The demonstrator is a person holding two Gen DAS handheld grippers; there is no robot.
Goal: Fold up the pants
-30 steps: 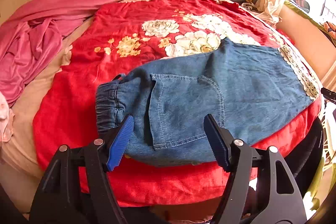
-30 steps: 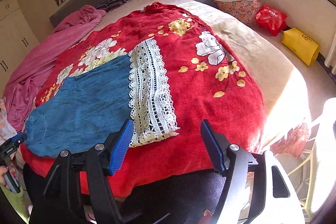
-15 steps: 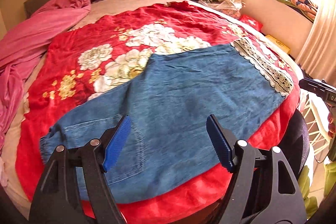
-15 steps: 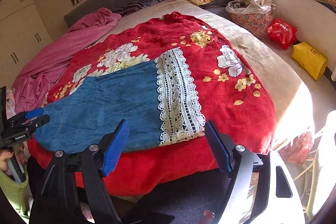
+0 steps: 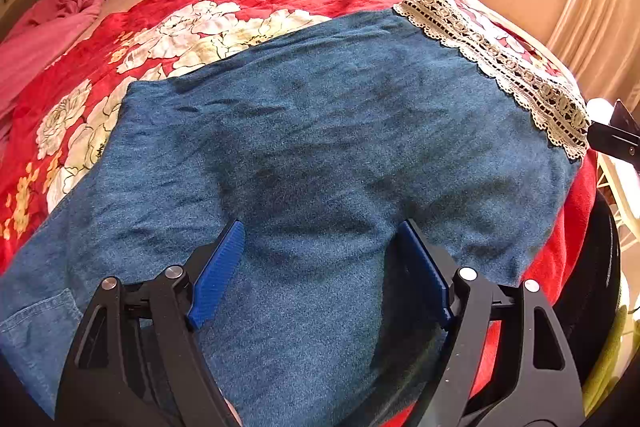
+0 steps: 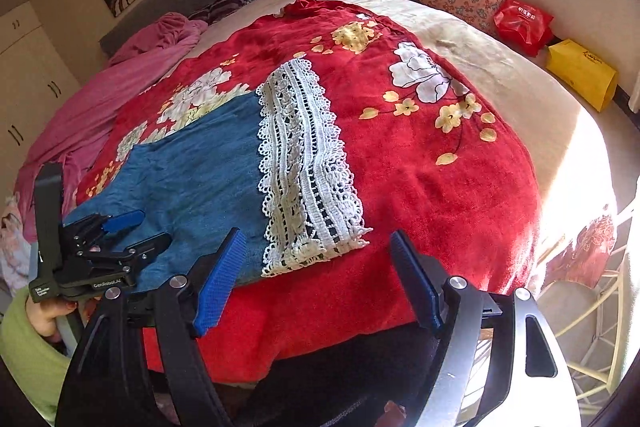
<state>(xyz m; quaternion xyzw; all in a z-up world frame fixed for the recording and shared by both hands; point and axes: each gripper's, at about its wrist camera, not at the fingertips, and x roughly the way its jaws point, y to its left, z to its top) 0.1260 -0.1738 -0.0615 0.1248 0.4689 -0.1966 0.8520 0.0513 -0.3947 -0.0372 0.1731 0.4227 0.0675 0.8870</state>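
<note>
pants (image 5: 320, 155): lay flat on the bed's red blanket (image 6: 440, 187), long axis across us
left gripper (image 5: 320, 267): jaws just widened, empty, right over denim, nearer
right gripper (image 6: 316, 275): jaws wide, empty, beside lace hem (image 6: 308, 167)

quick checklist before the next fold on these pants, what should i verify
1. Left gripper open and empty: ok, its jaws have just been opening, with denim beneath but no pad pressing on it.
2. Right gripper open and empty: ok, nothing between its pads.
3. Pants lie flat on the red blanket: ok, only shallow wrinkles.
4. Lace hem flat and uncurled: ok.
5. Waistband end visible for lining up: cannot tell, it runs out of both views.
6. Right gripper over the lace hem: not ok, it hangs over the blanket's near edge, short of the hem.
</note>
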